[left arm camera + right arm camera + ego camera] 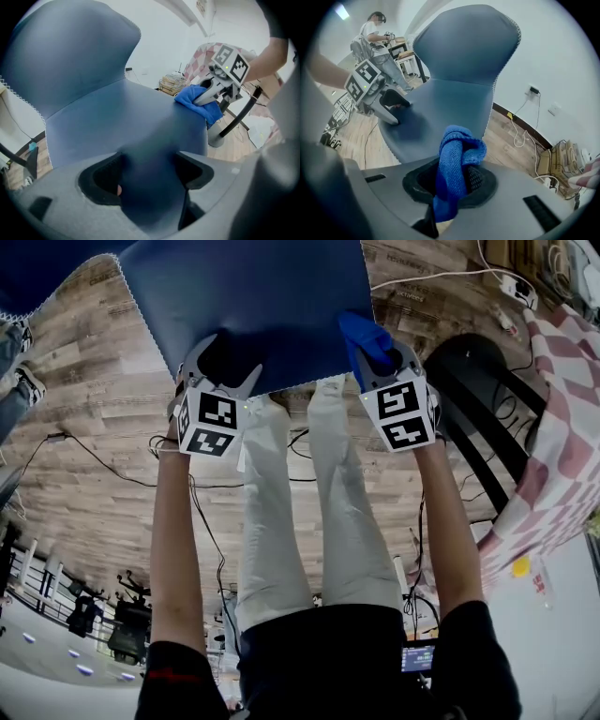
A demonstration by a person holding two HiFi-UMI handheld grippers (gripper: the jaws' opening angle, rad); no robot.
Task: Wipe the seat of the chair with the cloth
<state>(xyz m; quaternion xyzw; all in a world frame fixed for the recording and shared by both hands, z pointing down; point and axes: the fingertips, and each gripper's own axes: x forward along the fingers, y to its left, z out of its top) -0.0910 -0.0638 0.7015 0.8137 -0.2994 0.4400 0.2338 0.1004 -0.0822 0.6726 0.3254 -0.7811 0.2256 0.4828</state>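
Right gripper view: right tool [451, 187] pinches bunched blue cloth [457, 154]; wad pokes past jaws, at front edge of seat [440, 101]; seat stretches ahead toward backrest [464, 42]; left tool [150, 172] clamps seat's front edge alongside, likely steadying chair; wiping stroke would probably run forward, away from person.

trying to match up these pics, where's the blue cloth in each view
Head view: the cloth is upper right of centre, at the front edge of the chair seat.
Left gripper view: cloth right of centre, held by the right tool at the seat's right edge.
Right gripper view: cloth bottom centre, bunched between the jaws.
Shared landmark: the chair seat, in all three.
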